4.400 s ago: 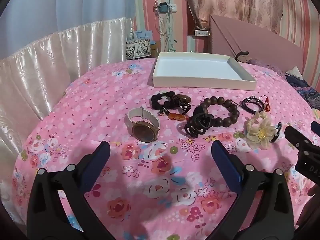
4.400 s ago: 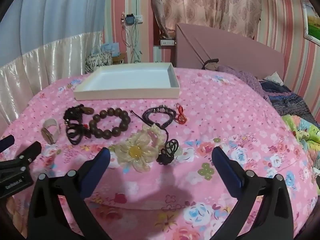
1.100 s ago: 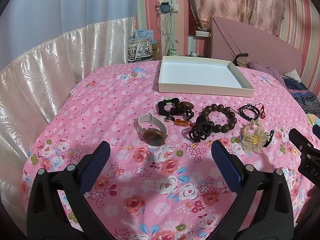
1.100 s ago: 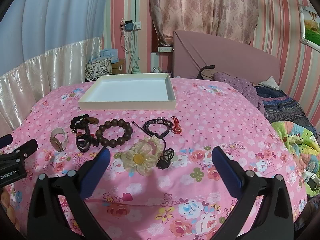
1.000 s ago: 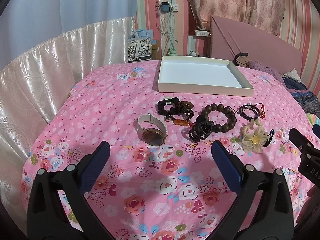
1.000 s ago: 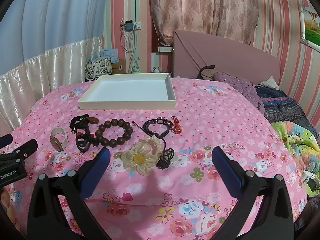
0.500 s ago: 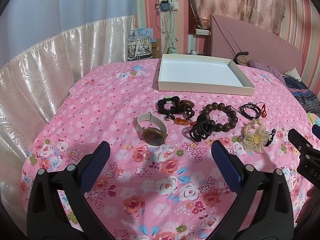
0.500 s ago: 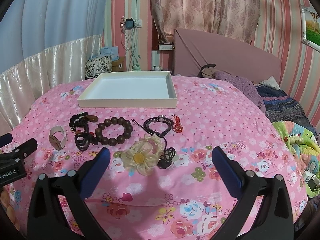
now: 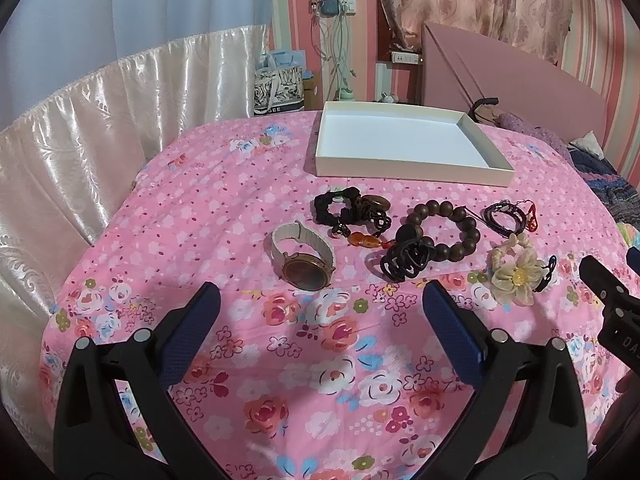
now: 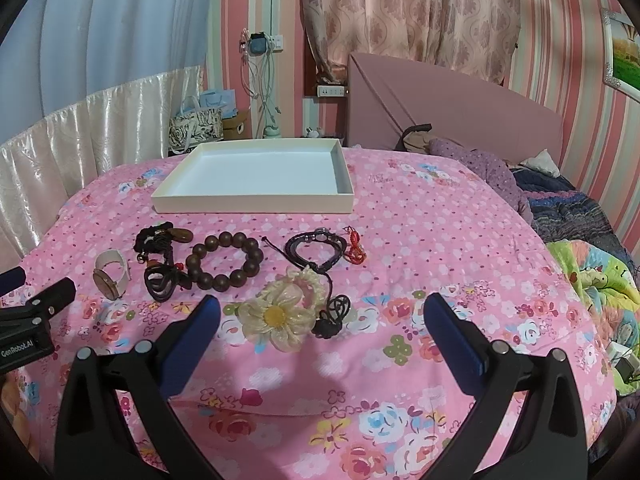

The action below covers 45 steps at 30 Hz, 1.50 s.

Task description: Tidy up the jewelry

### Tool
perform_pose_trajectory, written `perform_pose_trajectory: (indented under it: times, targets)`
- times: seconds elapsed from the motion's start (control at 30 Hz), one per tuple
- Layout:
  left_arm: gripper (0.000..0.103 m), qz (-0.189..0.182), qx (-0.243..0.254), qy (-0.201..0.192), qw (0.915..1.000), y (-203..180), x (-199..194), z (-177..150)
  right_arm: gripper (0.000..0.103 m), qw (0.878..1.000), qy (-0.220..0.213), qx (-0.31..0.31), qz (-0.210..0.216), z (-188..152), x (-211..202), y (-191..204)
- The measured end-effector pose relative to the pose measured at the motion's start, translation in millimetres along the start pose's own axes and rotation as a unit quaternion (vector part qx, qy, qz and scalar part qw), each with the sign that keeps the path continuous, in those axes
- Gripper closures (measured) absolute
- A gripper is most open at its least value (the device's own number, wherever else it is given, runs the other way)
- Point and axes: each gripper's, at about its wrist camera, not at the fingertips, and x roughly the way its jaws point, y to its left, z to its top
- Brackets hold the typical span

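Jewelry lies in a row on the pink floral bedspread. A beige-strap watch [image 9: 303,256] is at the left, then a black scrunchie with charms [image 9: 348,212], a black hair claw [image 9: 406,258], a brown bead bracelet [image 9: 448,226], a black cord bracelet [image 9: 506,214] and a cream flower hair tie [image 9: 516,272]. An empty white tray [image 9: 404,168] sits behind them. My left gripper [image 9: 320,320] is open just before the watch. My right gripper [image 10: 320,324] is open and empty, with the flower hair tie [image 10: 280,312] between its fingers' line.
A shiny cream bed skirt or curtain [image 9: 120,120] borders the left. A pink headboard [image 10: 460,112] and bedding [image 10: 580,208] lie to the right. A bag [image 9: 280,88] and hanging cables [image 9: 332,40] stand beyond the bed.
Both grippers have lowered slightly and moved nearer the jewelry over the last second. Earlier they had pulled back from it. No item has moved.
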Motion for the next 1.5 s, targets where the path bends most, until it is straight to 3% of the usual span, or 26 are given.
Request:
perform_pose_trajectory:
  times: [0.4,0.57,0.87,0.97,1.1,1.3,1.5]
  targets:
    - [0.003,0.006,-0.003,0.008,0.9999,-0.2,15.1,12.8,0.002,1.0,0.011,-0.006,0.004,13.8,17.7,1.8]
    - [0.003,0.01,-0.006,0.013,0.9998,2.7,25.0,21.5,0.002,0.999,0.018,-0.022,-0.019,22.6,27.0,2.5]
    - [0.003,0.013,0.002,0.03,0.9995,17.0,49.5,45.1,0.002,0.998,0.054,0.004,-0.016,44.3,57.4,-26.9]
    - [0.003,0.0,0.009,0.042,0.9991,19.2,62.7,53.9,0.002,0.997,0.077,0.012,-0.019,47.8,76.8,-37.2]
    - [0.003,-0.013,0.008,0.059,0.9982,19.8,78.9,61.4,0.002,0.994,0.107,0.013,0.015,50.8,101.6,-39.9]
    - [0.004,-0.032,0.004,0.077,0.9965,13.8,98.0,66.0,0.003,0.993,0.119,0.004,0.02,55.4,123.1,-36.9]
    - [0.009,-0.05,0.021,0.08,0.9953,-9.7,111.7,72.0,0.021,0.99,0.142,-0.001,0.023,54.5,146.0,-36.3]
